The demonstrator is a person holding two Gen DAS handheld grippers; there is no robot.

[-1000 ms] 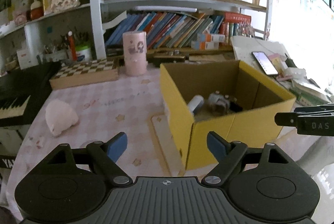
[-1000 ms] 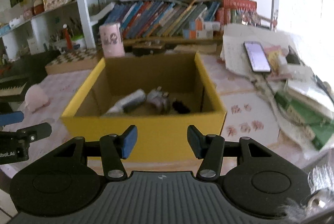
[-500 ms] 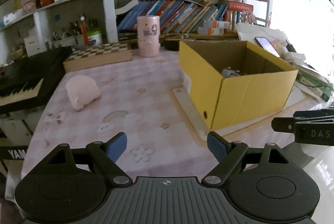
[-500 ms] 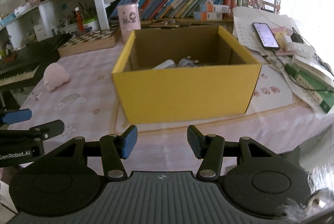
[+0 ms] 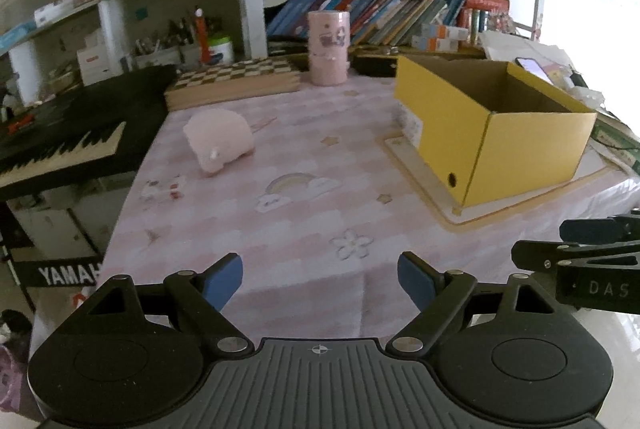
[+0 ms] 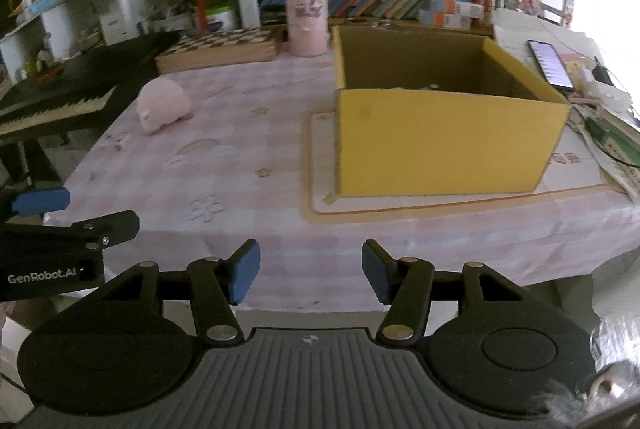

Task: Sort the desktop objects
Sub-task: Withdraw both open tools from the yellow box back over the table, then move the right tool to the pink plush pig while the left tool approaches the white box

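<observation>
A yellow cardboard box (image 5: 520, 157) (image 6: 440, 145) stands open-topped on the right of the pink-checked table (image 5: 300, 197) (image 6: 240, 165); only a sliver of its contents shows over the rim. A pink pig-shaped toy (image 5: 219, 141) (image 6: 163, 105) lies on the left of the table. My left gripper (image 5: 320, 279) hangs open and empty over the table's near edge. My right gripper (image 6: 310, 275) is off the near edge with its jaws opening and nothing between them. Each gripper shows at the side of the other's view.
A pink cylindrical tin (image 5: 328, 47) (image 6: 307, 19) and a chessboard box (image 5: 236, 81) stand at the back. A keyboard piano (image 5: 60, 137) borders the table's left. A phone (image 6: 550, 63), papers and books lie right of the box. Bookshelves (image 5: 380, 9) fill the back wall.
Both grippers have pulled back from over the yellow box to the table's near edge, so the box now looks smaller and farther. The right jaws have spread slightly.
</observation>
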